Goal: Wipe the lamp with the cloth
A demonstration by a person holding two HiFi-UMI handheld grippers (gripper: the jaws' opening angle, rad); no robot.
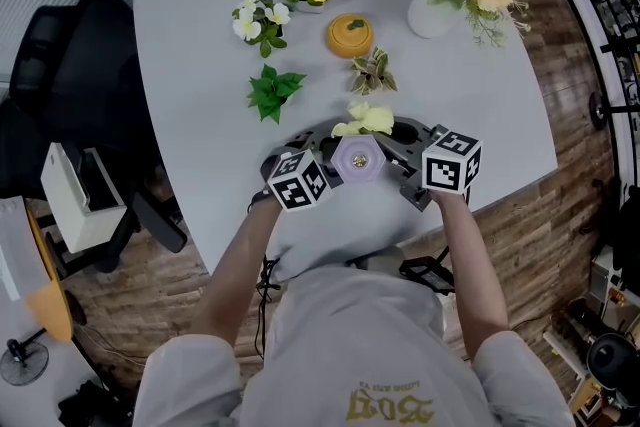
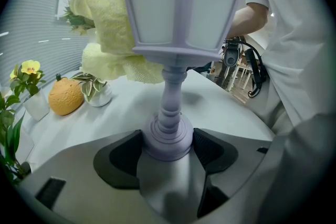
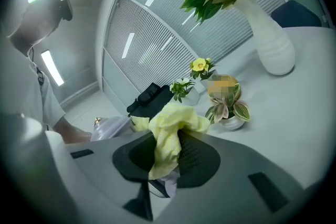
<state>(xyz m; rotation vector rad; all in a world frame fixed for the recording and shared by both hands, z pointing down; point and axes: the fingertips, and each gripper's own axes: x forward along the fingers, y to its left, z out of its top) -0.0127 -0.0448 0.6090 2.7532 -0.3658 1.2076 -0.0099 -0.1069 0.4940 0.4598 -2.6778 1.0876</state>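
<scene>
- Grey table (image 1: 200, 35) over wood floor (image 1: 540, 225), head view; lamp (image 1: 358, 158) near the front edge, yellow cloth (image 1: 368, 119) touching it
- Left gripper view: left gripper (image 2: 168, 147) clamps the lamp's base
- Right gripper view: right gripper (image 3: 165, 152) pinches the cloth; slatted wall (image 3: 152, 44) behind

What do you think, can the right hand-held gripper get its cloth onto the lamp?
Probably yes: the right hand-held gripper is shut on the cloth, which touches the lamp; nothing stands between.
</scene>
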